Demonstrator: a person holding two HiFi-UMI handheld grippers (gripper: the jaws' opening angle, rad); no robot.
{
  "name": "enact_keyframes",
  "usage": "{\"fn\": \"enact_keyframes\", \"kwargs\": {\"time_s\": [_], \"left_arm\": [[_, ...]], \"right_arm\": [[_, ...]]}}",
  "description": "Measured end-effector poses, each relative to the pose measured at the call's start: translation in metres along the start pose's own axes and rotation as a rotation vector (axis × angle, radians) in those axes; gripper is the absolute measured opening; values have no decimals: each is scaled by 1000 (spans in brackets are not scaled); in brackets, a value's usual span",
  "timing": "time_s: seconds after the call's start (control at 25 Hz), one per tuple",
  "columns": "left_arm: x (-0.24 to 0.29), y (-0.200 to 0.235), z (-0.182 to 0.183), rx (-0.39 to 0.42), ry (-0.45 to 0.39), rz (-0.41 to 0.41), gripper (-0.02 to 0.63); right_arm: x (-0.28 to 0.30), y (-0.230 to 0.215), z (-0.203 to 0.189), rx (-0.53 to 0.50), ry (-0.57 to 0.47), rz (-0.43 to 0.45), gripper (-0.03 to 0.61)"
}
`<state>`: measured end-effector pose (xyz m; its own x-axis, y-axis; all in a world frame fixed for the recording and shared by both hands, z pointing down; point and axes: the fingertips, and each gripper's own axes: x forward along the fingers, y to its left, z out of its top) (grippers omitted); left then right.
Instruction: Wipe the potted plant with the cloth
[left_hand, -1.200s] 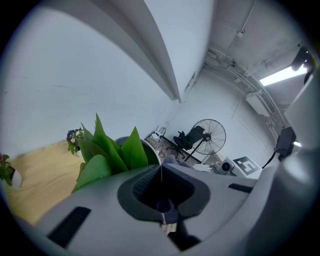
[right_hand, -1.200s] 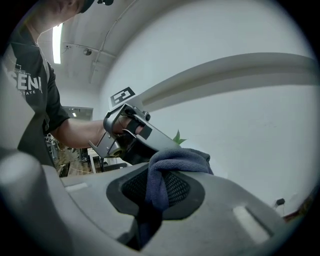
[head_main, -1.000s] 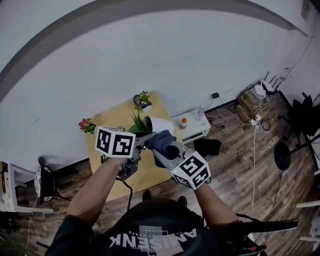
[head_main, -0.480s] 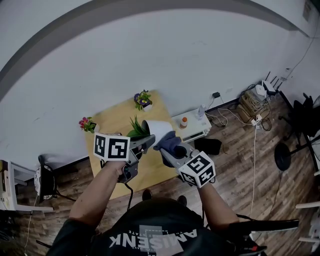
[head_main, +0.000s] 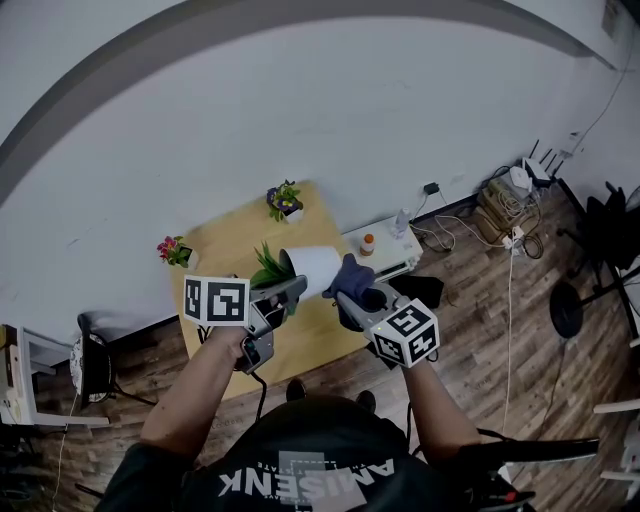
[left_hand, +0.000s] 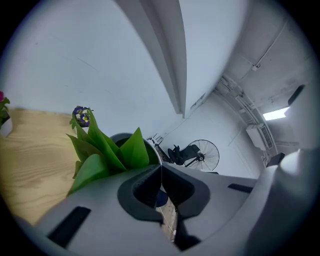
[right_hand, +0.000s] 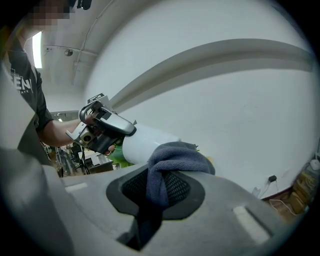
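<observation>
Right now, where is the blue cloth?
In the head view the blue cloth is mid-frame, pinched in the right gripper, beside the white pot that the left gripper holds up over the wooden table.

Light wooden surface (head_main: 225, 250) set against a white wall (head_main: 300, 110). Far edge: small pot of purple flowers (head_main: 286, 203). Left edge: small pot of pink flowers (head_main: 173, 250). Right of the surface stands a low white cabinet (head_main: 396, 262), carrying an orange-capped bottle (head_main: 367, 244) and a clear bottle (head_main: 401, 226). Black bag (head_main: 420, 291) lies on the wood-plank floor (head_main: 480, 340) beside the cabinet. Tangle of cables (head_main: 497, 238) near the wall (individual plugs too small to make out). Black pedestal fan (left_hand: 202, 155) in the background.
</observation>
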<state>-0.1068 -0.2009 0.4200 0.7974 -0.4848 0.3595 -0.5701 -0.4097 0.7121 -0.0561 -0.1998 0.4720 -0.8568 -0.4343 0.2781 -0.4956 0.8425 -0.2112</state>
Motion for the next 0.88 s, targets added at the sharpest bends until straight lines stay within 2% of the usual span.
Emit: {"fn": "enact_keyframes", "kwargs": {"time_s": [0.28, 0.4, 0.64, 0.88], "left_arm": [[-3, -3, -2, 11, -1, 1, 6], [-5, 0, -5, 67, 24, 29, 6], [-10, 14, -12, 269, 103, 148, 6], [-10, 49, -43, 639, 339, 382, 6]], "right_arm": [[-5, -19, -9, 26, 18, -51, 51], [-8, -27, -9, 37, 16, -70, 51], [-14, -27, 1, 30, -1, -73, 51], [-18, -20, 14, 16, -37, -72, 51]]}}
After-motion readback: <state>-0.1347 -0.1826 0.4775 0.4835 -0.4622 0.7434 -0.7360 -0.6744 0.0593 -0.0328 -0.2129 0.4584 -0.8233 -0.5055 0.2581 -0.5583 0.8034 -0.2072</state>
